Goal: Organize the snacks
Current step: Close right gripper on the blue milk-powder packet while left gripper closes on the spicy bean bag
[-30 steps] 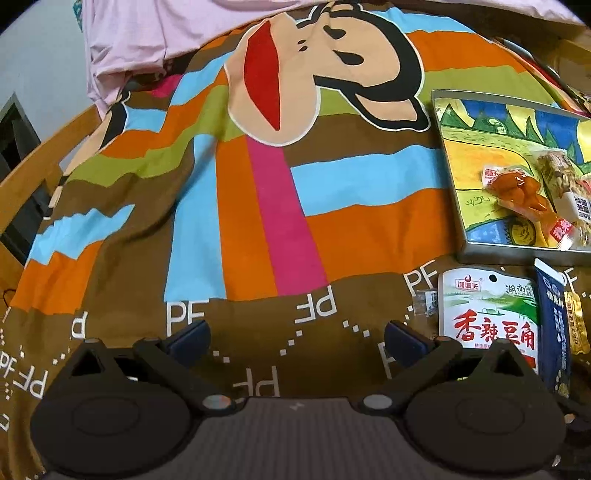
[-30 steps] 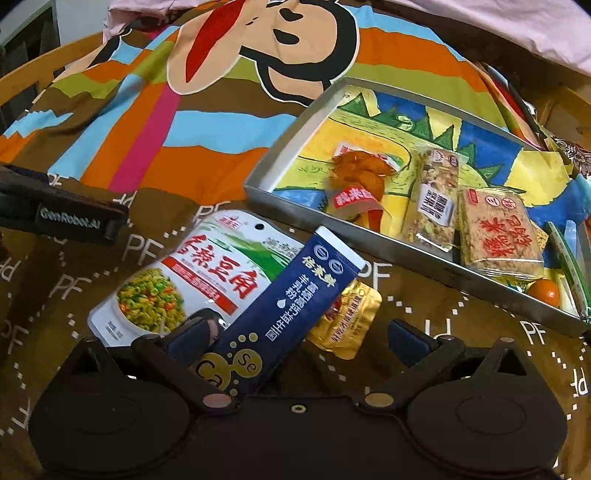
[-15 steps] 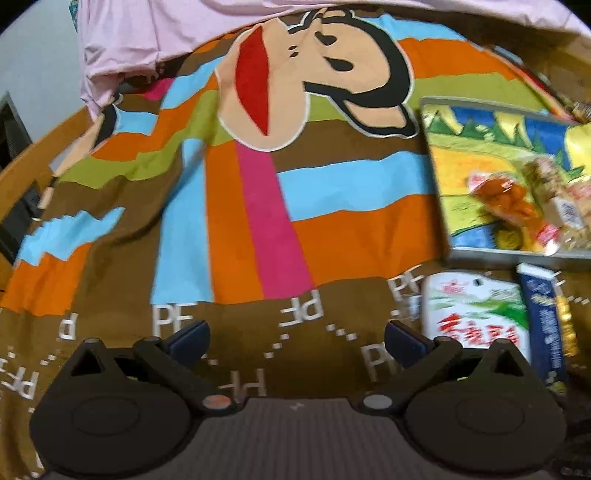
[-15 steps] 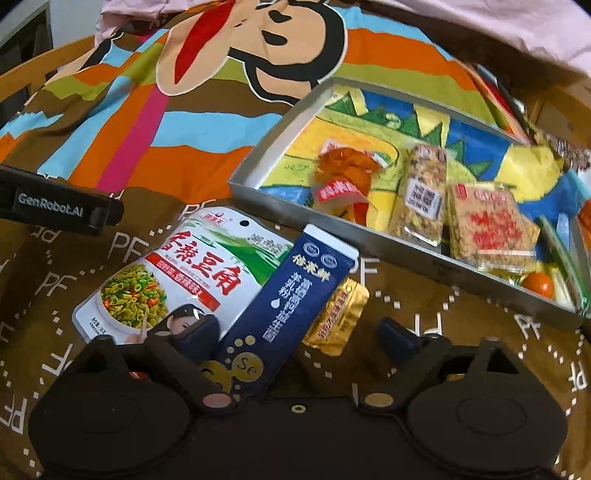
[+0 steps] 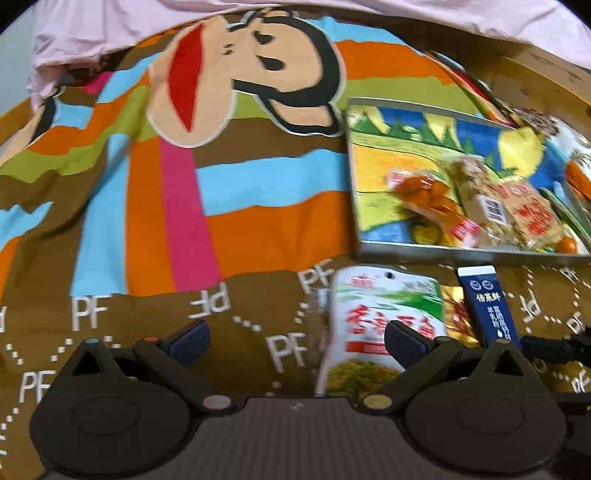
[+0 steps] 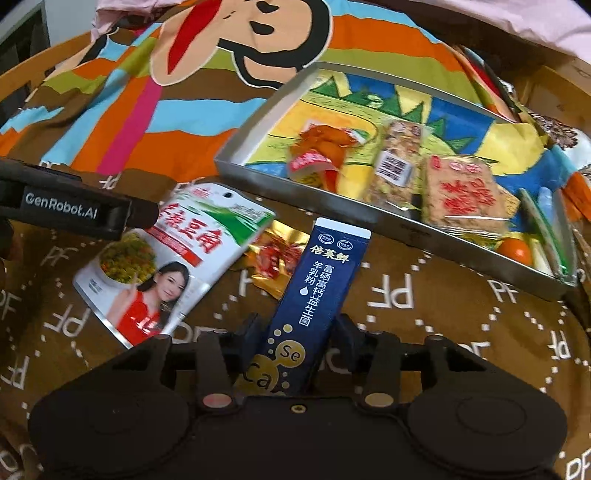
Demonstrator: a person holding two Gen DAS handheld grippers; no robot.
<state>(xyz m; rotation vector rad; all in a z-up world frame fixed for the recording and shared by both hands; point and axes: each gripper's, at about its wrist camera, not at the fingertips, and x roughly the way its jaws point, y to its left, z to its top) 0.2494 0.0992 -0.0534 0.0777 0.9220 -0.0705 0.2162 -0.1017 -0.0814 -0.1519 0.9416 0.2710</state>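
Now the right gripper [image 6: 293, 334] has just been closing on the dark blue sachet [image 6: 314, 291].
Its jaws pinch only the sachet's near end, so the far end could sag and catch the tray [image 6: 406, 230] ahead. Pitched downward, it sits low; left gripper [image 5: 295, 338] hangs spread, empty, green pouch [image 5: 384, 325] beyond its right finger.

Bed covered by a striped cartoon-print blanket [image 6: 110, 110], brown band with white letters nearest. On it: a metal tray [image 6: 388, 218] with a painted bottom, a white snack pouch [image 6: 177, 258], a gold foil packet [image 6: 277, 258] just beside the pouch, and a dark blue sachet [image 6: 317, 288] whose far end reaches the tray wall. Pink fabric [image 5: 369, 14] lies along the far edge.
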